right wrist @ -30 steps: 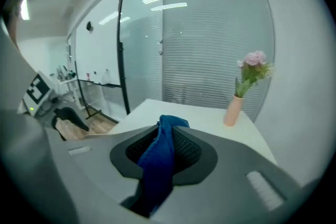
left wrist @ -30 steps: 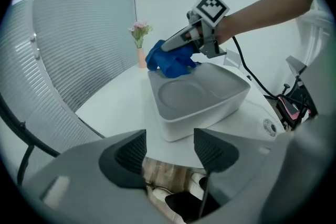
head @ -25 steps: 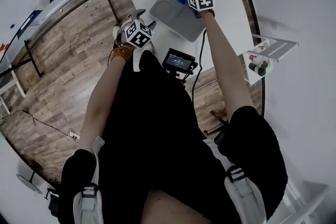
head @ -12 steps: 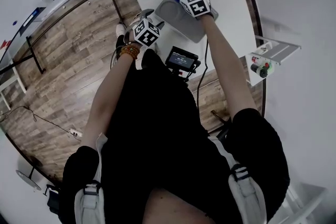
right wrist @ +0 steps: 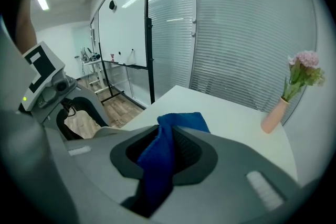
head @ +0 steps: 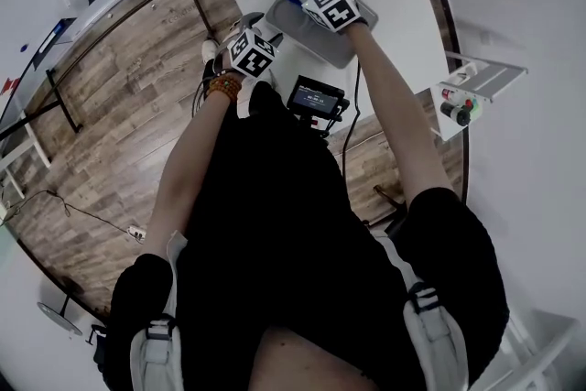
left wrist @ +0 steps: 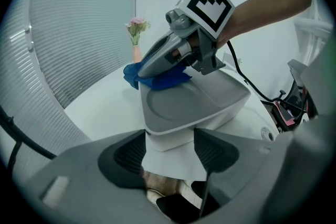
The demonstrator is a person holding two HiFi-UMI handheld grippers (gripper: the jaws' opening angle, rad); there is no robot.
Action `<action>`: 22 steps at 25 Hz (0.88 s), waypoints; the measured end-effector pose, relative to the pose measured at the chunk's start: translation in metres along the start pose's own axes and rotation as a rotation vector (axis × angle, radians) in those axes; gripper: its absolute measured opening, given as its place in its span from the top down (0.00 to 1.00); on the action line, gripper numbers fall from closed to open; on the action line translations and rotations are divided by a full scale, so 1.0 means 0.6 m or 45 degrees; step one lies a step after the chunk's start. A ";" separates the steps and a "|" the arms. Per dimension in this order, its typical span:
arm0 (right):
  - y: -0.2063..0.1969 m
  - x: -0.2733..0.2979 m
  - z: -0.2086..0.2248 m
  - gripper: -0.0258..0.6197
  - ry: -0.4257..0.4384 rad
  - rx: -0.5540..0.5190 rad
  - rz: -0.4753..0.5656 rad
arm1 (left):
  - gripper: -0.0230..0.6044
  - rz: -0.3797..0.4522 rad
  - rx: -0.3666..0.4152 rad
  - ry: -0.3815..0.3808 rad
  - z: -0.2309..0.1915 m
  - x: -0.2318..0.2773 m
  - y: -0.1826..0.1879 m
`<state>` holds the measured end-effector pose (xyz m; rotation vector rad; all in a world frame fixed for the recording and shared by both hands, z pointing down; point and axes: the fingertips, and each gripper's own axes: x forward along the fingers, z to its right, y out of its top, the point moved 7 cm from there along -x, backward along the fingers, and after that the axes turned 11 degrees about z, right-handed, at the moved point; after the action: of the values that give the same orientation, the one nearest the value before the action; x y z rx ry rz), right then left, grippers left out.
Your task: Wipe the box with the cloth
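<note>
Well, the left gripper [left wrist: 169, 140] has its two jaws closed on the near end of the box [left wrist: 199, 105]. One pad sits against each side of the white wall, holding the box near the edge of the white table [left wrist: 97, 110]. Straight out from those jaws, at twelve o'clock in the left gripper view, the right gripper [right wrist: 164, 153] leans down over the far end of the grey lid. Its jaws are clamped on the blue cloth [right wrist: 181, 122], and they have just been closing a shade tighter on it. A fold of the cloth runs up between the pads and spills out beyond the tips. Seen from the left gripper, the cloth is bunched under the right gripper's tips at the lid's far left corner, about eleven o'clock of the box. Part of it rests on the lid and part hangs past the rim over the table.

From above, the box sits at twelve o'clock from the person, with the right forearm [head: 394, 119] stretched toward it from five o'clock. A small black screen unit [head: 316, 96] sits just at six o'clock of the box. Farther off on the table, a pale pink vase [right wrist: 274, 113] of pink flowers stands at three o'clock in the right gripper view, well apart from the box. Wooden floor [head: 119, 124] lies at nine o'clock of the table, and slatted glass walls [right wrist: 236, 34] stand behind it.
</note>
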<state>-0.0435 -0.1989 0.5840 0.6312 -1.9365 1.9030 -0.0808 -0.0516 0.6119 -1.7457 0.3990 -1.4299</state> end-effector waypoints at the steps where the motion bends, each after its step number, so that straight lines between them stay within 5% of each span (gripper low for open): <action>1: 0.000 -0.004 -0.005 0.81 0.005 -0.011 0.003 | 0.49 0.001 -0.002 0.004 0.003 0.000 0.001; 22: 0.000 -0.035 -0.091 0.82 0.090 -0.366 0.082 | 0.49 -0.003 -0.026 0.055 0.024 -0.005 0.006</action>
<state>-0.0291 -0.1432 0.5743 0.4166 -2.1516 1.6131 -0.0677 -0.0461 0.6073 -1.7346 0.4358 -1.4717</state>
